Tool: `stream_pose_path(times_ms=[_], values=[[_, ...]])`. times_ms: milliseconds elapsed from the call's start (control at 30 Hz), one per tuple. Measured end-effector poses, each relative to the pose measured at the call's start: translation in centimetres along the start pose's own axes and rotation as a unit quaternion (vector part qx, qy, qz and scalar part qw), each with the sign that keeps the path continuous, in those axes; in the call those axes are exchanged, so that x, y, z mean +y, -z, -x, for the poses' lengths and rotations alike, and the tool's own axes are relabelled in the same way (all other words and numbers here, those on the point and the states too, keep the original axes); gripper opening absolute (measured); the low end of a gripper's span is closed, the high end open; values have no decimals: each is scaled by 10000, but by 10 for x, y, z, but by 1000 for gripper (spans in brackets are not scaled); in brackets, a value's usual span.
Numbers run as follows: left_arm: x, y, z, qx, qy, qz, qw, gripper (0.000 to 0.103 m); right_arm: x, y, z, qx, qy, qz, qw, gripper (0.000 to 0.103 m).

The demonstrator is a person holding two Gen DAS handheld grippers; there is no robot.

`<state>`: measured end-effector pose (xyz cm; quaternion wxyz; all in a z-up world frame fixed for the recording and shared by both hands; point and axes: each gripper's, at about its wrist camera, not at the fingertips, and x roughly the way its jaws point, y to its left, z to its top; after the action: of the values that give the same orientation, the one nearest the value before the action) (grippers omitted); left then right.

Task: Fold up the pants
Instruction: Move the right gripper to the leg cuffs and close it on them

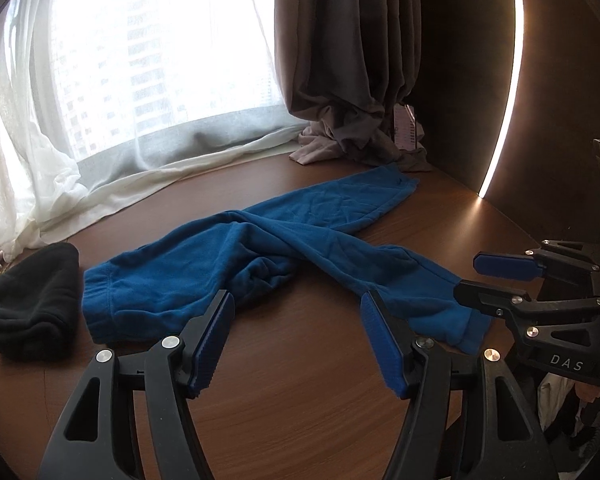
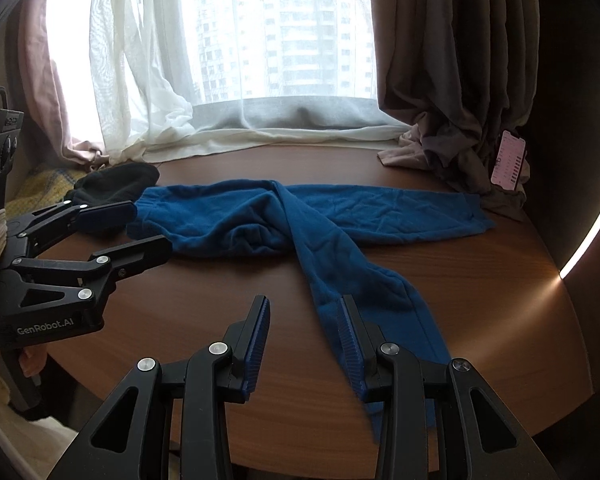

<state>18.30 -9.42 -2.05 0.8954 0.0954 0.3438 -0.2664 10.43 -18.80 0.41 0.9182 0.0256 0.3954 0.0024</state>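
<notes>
While both tools, left tool (image 1: 298, 344) and right tool (image 2: 304, 346), are hovering open and empty, blue pants (image 1: 260, 256) are lying just ahead on the counter (image 1: 300, 412), legs splayed; we are risking pinching one layer only.

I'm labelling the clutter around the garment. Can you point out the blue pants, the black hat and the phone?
blue pants (image 2: 240, 216): right wrist view, on the seat area.
black hat (image 1: 36, 304): left wrist view, on the middle of its knit body.
phone (image 2: 510, 162): right wrist view, on its lit screen, by the brown curtain.
</notes>
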Motion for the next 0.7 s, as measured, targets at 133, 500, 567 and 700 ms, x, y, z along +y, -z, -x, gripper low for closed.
stream_pose_path(times_ms=[133,500,567,700], values=[[-23,8,-15,230,-81,101,9997,65,-22,12,-5,179,-109,176,9996,36],[-60,38,-60,950,-244,325,9947,65,-60,53,-37,899,-412,505,9938,36],[-67,42,-67,1065,-219,344,9935,65,-65,58,-42,1018,-459,530,9923,36],[-76,50,-78,1261,-250,361,9910,65,-75,68,-51,1211,-517,588,9895,36]])
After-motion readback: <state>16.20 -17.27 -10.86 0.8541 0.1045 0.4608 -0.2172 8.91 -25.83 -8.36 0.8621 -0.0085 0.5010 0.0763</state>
